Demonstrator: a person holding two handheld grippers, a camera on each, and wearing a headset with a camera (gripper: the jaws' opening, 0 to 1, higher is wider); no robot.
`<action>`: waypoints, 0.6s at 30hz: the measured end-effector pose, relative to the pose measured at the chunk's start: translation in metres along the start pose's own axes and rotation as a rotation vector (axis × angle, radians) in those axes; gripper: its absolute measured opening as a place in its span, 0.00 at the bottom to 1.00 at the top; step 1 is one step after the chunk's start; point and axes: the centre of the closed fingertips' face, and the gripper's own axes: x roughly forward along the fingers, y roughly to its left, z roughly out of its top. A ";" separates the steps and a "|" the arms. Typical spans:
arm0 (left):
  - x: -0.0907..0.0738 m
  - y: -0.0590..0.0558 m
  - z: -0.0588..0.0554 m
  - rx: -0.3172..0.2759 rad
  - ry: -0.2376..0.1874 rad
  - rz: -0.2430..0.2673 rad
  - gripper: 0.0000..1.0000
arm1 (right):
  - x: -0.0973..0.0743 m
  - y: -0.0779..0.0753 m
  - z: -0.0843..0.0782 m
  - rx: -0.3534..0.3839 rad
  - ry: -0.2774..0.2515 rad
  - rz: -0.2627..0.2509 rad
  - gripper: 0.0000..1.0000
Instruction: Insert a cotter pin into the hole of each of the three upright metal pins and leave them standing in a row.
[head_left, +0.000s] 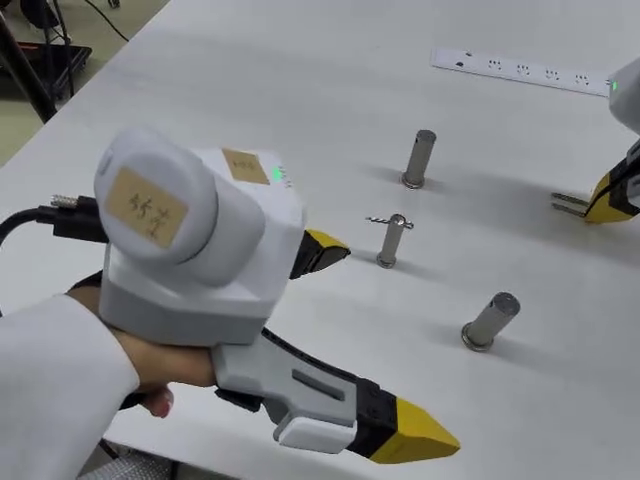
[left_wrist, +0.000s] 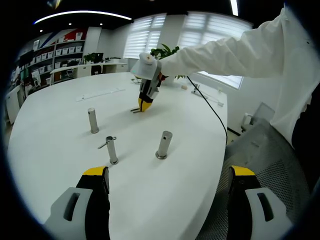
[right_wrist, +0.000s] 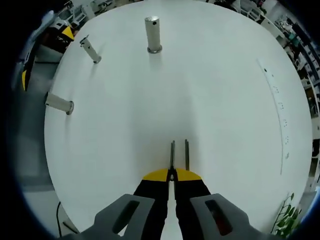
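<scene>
**Item count.** On the white table (head_left: 250, 90): three metal pins, two cotter pins and one power strip (head_left: 520, 70). Two grippers are at work over it.

**Metal pins.** The far pin (head_left: 420, 158), the middle pin (head_left: 390, 248) and the near pin (head_left: 490, 320) stand in a row, well apart from one another. Each has its long axis vertical, with the wide base flat on the table and the drilled end up. In the right gripper view, the cross hole shows near the top of the far pin.

**Cotter pins.**
- The inserted cotter pin (head_left: 388, 221) passes through the top of the middle pin. Its long axis is horizontal and crosses the metal pin at a right angle. In the head view it projects mainly to the left of that pin.
- The held cotter pin (right_wrist: 179, 155) sits at the tip of the right gripper (right_wrist: 172, 174), away from the row toward the power strip side. Its two legs project straight forward along the line of the jaws, low over the table, and point toward the row. Whether it touches the table cannot be told.

**Jaw state.**
- Right gripper: the jaws are pressed together on the held cotter pin.
- Left gripper (head_left: 388, 344): it is held in a hand (head_left: 150, 372), with the jaws spread wide and nothing between them. One tip is near the middle pin but apart from it.
</scene>
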 end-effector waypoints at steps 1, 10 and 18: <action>0.000 0.001 0.001 -0.003 -0.005 0.005 0.99 | 0.000 0.000 0.001 0.000 0.004 0.000 0.00; 0.002 0.006 0.003 0.003 0.003 0.026 0.99 | -0.002 0.004 -0.001 -0.040 0.036 -0.013 0.00; 0.005 0.005 0.005 -0.005 0.015 0.022 0.93 | -0.003 0.003 0.000 -0.019 0.048 -0.035 0.00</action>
